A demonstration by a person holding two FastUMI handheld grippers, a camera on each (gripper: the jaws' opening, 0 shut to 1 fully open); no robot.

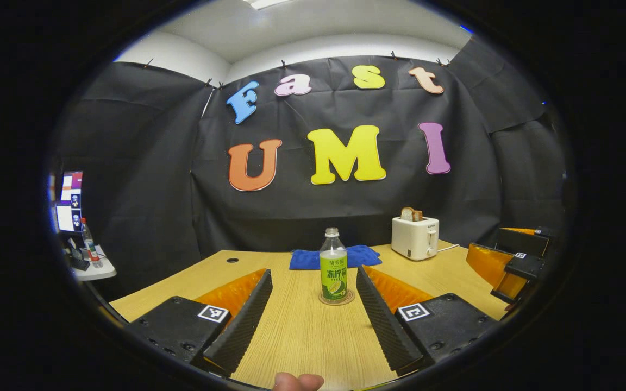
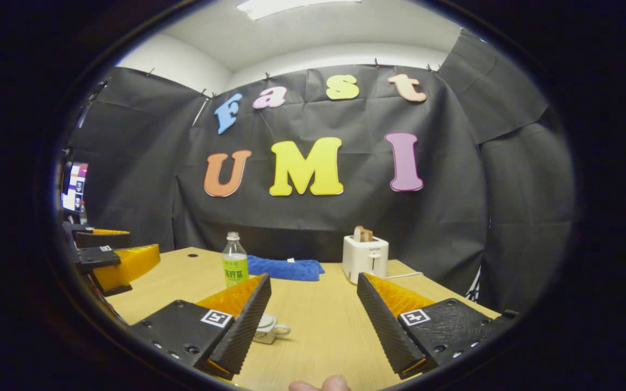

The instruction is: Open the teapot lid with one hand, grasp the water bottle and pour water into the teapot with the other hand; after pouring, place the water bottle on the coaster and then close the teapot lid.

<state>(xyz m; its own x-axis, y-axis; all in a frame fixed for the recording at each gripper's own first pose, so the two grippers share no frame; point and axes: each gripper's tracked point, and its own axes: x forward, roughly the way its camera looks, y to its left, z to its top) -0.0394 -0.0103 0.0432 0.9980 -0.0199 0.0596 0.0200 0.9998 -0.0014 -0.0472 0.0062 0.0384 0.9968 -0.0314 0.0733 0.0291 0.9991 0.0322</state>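
While both jaws gape | water bottle (image 1: 333, 266) upright on coaster (image 1: 337, 300) | teapot (image 2: 267, 329) half-hidden

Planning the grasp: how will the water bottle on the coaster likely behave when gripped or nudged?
The water bottle is tall and narrow on a small coaster, so a high push would probably tip it. Its clear plastic likely flexes under squeeze. The glossy label may be slippery.

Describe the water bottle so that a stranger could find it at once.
Look at the wooden table before the black wall. In front of the blue cloth stands a clear bottle on a round coaster. Its green label sets it apart from the white toaster.
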